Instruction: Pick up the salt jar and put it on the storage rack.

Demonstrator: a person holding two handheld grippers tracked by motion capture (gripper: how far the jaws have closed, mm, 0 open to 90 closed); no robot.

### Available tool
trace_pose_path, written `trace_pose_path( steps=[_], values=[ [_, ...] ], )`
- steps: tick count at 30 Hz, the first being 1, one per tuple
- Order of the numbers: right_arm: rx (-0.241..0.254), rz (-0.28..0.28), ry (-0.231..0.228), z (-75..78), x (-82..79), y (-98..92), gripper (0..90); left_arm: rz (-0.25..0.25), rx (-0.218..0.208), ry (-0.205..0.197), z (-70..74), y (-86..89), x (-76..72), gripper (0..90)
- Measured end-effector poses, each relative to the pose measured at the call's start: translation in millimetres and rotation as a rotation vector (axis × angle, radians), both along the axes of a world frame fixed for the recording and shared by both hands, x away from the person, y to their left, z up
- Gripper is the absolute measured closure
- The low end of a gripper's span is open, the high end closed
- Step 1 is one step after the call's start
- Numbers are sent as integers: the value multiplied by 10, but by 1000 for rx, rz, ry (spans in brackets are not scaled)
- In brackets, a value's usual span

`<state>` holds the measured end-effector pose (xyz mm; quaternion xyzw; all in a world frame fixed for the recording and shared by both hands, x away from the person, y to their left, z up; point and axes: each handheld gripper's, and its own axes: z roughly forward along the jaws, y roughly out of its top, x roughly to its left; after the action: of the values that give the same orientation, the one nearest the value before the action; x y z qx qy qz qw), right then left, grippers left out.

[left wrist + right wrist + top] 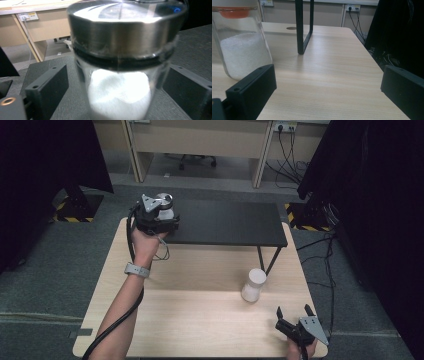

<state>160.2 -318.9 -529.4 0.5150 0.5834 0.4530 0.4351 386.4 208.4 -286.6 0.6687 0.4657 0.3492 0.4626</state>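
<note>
**Jaws spread on both sides, one jar between the left pair**

Jaws of the left gripper [159, 217] stand apart on either side of a glass jar with a steel lid [125, 32], seen in the left gripper view with a gap between each black jaw and the glass; whether either jaw touches the jar cannot be told. The jar holds a white powder and stands on a low black shelf [235, 224] that rises on thin legs above the wooden tabletop [200, 320]. In the high view the left hand [146, 242] reaches to the shelf's near-left corner, a grey band on its wrist, with the gripper at the jar there.

Further right, a second jar [253, 285] stands on the tabletop just in front of the shelf's right leg. It also holds white grains, and the right gripper view shows an orange part under its top.

At the near-right corner of the tabletop, the right gripper [295, 312] has its jaws wide open with nothing between them. The second jar stands near it, ahead and to the left of its jaws, apart from them.
</note>
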Motion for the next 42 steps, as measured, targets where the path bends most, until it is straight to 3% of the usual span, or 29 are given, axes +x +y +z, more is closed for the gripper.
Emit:
trace_pose_path(
  steps=[4,13,16,30,42],
  values=[
    [-3,1,2,2,3,2,4,-48,-27,1,-19,115,-55,0],
    [-12,5,9,12,7,9,3,-32,-35,20,-73,221,-271,0],
    [-16,9,13,17,5,10,3,-18,-60,15,-127,271,-384,0],
    [-1,25,24,31,-5,-26,3,-1,-84,19,-342,478,-809,0],
    [19,28,25,33,-6,-58,4,-3,-72,34,-547,592,-1078,0]
  ],
)
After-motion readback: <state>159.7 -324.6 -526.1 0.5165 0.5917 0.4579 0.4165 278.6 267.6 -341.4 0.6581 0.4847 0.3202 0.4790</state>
